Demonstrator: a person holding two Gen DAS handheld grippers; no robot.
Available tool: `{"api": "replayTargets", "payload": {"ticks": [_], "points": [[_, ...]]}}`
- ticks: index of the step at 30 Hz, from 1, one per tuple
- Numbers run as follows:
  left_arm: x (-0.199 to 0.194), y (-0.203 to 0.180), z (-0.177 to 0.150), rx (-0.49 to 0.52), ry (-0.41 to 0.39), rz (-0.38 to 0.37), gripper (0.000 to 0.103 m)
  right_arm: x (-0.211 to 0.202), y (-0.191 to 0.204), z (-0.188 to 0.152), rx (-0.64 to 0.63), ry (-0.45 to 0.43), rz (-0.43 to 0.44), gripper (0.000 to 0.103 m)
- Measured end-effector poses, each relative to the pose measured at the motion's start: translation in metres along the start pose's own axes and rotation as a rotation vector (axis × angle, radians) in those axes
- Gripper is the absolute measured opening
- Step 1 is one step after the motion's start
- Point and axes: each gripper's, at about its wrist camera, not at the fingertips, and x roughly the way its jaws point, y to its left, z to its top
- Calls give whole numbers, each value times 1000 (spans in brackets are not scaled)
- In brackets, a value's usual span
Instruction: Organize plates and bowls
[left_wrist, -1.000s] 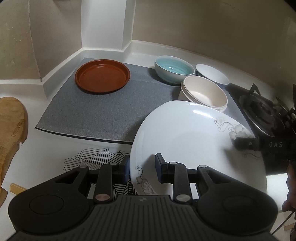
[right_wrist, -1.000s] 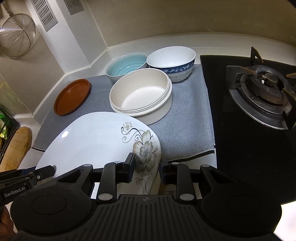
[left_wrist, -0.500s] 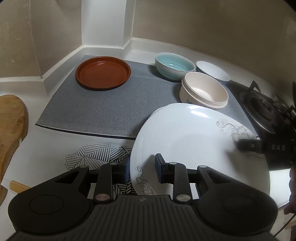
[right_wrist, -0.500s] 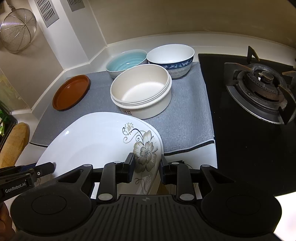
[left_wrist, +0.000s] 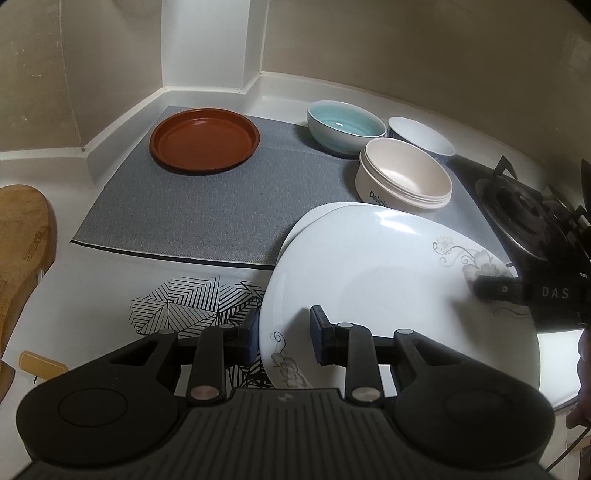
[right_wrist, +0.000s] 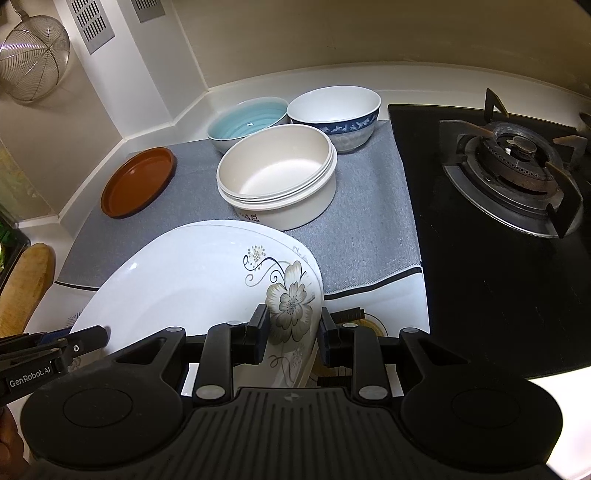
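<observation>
White bench (left_wrist: 85, 295) carries a grey mat (left_wrist: 207, 206); both tongs, left tongs (left_wrist: 284, 334) and right tongs (right_wrist: 293, 332), stay clamped on the floral plate (left_wrist: 388, 288), now drawn back from the cream bowl (right_wrist: 280, 177), still unplaced.

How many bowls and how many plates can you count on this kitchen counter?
Bowls: 3 (teal bowl, blue-patterned bowl, cream bowl)
Brown plate: 1
White floral plates: 2, seemingly stacked
Total: 6
</observation>
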Motion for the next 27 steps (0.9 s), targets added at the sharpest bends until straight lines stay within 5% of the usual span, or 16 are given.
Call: {"api": "replayTargets", "payload": {"ticks": [27], "points": [[1, -9, -6, 1, 11, 32, 31, 6, -2, -3, 0, 24, -6, 29]]}}
